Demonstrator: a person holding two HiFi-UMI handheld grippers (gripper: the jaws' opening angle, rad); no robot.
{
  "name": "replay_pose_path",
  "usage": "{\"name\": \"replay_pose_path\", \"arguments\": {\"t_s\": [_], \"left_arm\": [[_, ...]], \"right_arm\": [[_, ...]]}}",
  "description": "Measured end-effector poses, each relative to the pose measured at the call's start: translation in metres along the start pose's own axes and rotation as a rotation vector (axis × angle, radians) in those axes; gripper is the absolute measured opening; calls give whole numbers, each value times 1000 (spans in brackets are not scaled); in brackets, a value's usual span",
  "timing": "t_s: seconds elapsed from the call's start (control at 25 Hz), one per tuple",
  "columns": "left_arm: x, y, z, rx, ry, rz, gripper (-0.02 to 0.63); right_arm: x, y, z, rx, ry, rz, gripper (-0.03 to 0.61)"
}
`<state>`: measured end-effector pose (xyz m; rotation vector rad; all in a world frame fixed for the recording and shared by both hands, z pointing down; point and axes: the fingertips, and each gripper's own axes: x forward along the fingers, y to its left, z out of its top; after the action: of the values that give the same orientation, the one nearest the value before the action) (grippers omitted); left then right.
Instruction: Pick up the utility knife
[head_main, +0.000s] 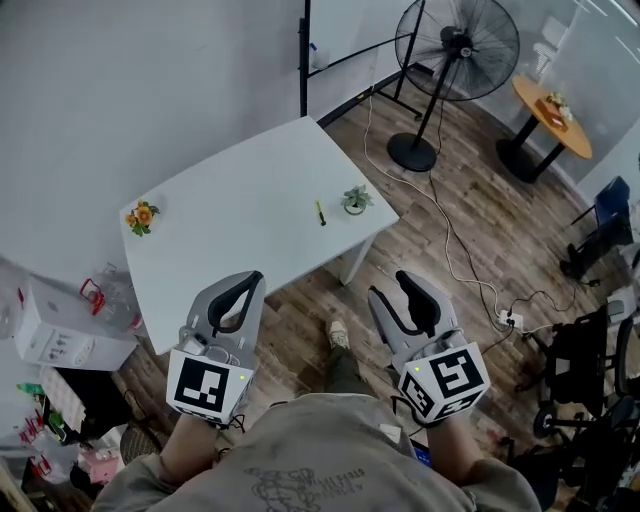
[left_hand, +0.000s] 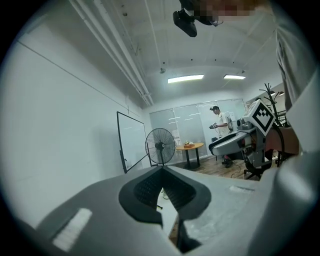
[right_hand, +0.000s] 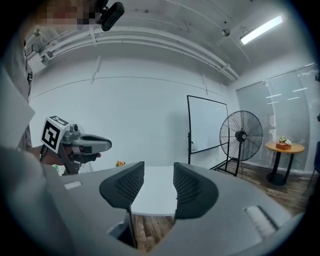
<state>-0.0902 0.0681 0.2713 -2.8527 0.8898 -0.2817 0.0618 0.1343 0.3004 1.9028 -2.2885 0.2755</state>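
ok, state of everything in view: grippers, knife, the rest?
Left gripper: shut, empty.
Right gripper: open, empty.
Knife: lying flat on the table, untouched.
Plant: upright, beside the knife.
Flowers: on the table, near a corner.
Fan: standing upright; cannot tell if it is running.

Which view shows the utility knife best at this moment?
The head view: the utility knife lies in the open on the white table, near a small potted plant. Neither gripper view shows it; each sees only part of the table.
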Motion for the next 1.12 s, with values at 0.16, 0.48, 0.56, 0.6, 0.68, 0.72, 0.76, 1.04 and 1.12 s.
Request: {"name": "replay_pose_path", "arguments": {"t_s": [0.16,0.48,0.56,0.6,0.68,0.72,0.76,1.04,1.12], "left_arm": [[50,24,5,-1,12,30,0],[142,67,21,9,45,117,0],[158,78,25,10,48,147,0],[165,83,26,8,51,162,0],[176,94,26,5,57,190,0],[181,99,26,6,61,203,0],[185,103,25,7,64,214,0],[205,127,22,5,74,272,0],[208,132,21,-4,75,277,0]], "right_arm": [[45,-38,11,-5,7,33,194],[128,-112,40,-6,16,121,195],[147,-125,45,-15,18,146,194],[157,-131,47,-19,20,159,195],[175,-139,51,-28,21,186,195],[184,-143,53,-31,22,198,195],[192,-145,55,-34,22,210,195],[229,-158,66,-62,13,267,195],[238,-158,66,-60,16,273,195]]}}
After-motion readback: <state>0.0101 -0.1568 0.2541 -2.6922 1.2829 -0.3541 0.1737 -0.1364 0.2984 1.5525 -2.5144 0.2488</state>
